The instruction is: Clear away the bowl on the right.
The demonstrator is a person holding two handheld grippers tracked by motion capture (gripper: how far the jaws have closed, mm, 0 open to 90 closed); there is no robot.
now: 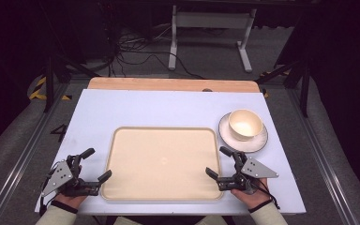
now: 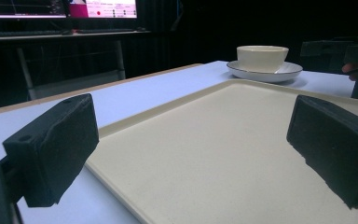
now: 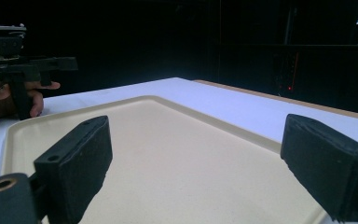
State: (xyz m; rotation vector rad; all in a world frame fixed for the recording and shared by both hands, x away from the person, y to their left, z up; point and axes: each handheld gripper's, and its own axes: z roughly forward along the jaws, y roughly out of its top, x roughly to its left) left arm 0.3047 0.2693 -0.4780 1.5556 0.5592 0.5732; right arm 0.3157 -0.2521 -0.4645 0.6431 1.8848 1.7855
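Observation:
A cream rectangular tray [image 1: 164, 161] lies empty in the middle of the white table top. Right of its far corner a cream bowl [image 1: 245, 124] sits on a white saucer [image 1: 258, 140]. My left gripper [image 1: 97, 163] rests at the tray's near left corner, open, with nothing between its jaws. My right gripper [image 1: 219, 161] sits at the tray's near right corner, open and empty too. In the left gripper view the tray [image 2: 223, 149] stretches ahead, with the bowl [image 2: 262, 57] and saucer [image 2: 284, 73] beyond. The right gripper view looks across the tray [image 3: 168, 154] toward the left gripper [image 3: 23, 70].
The white table top [image 1: 168, 108] has a wooden strip along its far edge [image 1: 173, 84]. Behind it stand a white desk frame [image 1: 211, 28] and cables on the floor. Dark monitors [image 2: 60, 8] show at the far side in the left gripper view.

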